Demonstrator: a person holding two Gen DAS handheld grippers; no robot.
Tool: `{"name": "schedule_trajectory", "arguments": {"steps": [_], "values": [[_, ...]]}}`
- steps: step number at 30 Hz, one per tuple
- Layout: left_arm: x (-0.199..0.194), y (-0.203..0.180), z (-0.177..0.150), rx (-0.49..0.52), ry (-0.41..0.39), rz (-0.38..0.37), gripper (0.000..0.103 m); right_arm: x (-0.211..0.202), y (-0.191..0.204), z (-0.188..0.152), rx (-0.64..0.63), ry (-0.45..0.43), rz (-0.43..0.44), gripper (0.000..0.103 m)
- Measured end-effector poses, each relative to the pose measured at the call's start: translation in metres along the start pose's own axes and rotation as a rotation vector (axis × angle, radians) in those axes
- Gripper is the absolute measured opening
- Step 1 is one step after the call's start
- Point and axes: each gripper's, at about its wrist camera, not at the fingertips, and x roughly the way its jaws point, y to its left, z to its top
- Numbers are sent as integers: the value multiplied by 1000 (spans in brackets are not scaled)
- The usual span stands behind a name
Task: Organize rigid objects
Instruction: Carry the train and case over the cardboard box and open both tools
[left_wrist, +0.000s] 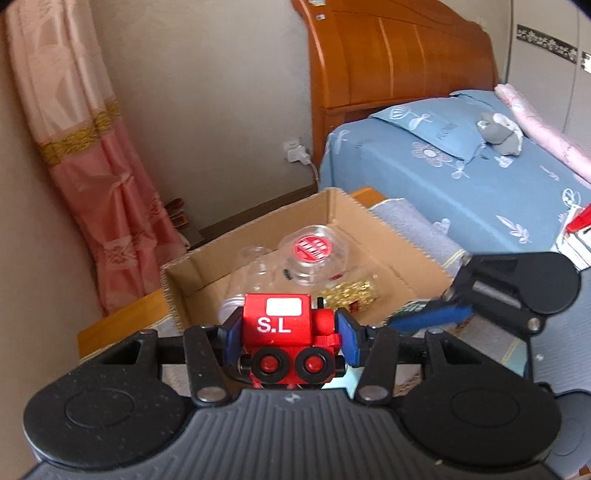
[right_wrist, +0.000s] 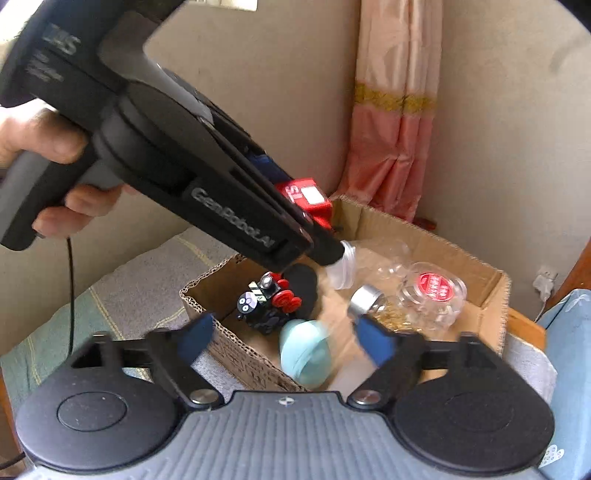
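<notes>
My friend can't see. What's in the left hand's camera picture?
The left gripper holds a red toy train marked "S.L" between its blue fingers, above a cardboard box of clear jars. A blue bed and pink curtain stand behind.

Both views are evenly lit by soft, diffuse daylight; shadows are faint. Fisheye distortion bends straight lines near the edges, and the frame corners are vignetted black. Around the cardboard box (right_wrist: 436, 236), a teal egg-shaped object (right_wrist: 304, 350) at its near wall is motion-blurred. Clear jars inside show slight glare.
</notes>
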Motion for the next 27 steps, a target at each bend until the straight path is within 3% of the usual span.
{"name": "schedule_trajectory", "arguments": {"steps": [2,14,20,23,25,27], "values": [[1,-6,3,17,-5,-15,50,-13,-3,-6,3,-15,-24,103],[27,-70,34,107,-13,-149,49,-73,-14,-55,57,8,-85,103],[40,-94,40,125,1,-160,50,-91,-19,-68,84,-4,-111,103],[34,-94,37,129,-3,-145,65,-92,-24,-70,90,-8,-120,103],[25,-92,35,122,-15,-111,88,-89,-26,-69,93,-9,-128,103],[16,-90,32,111,-33,-77,98,-89,-26,-70,99,-9,-134,103]]}}
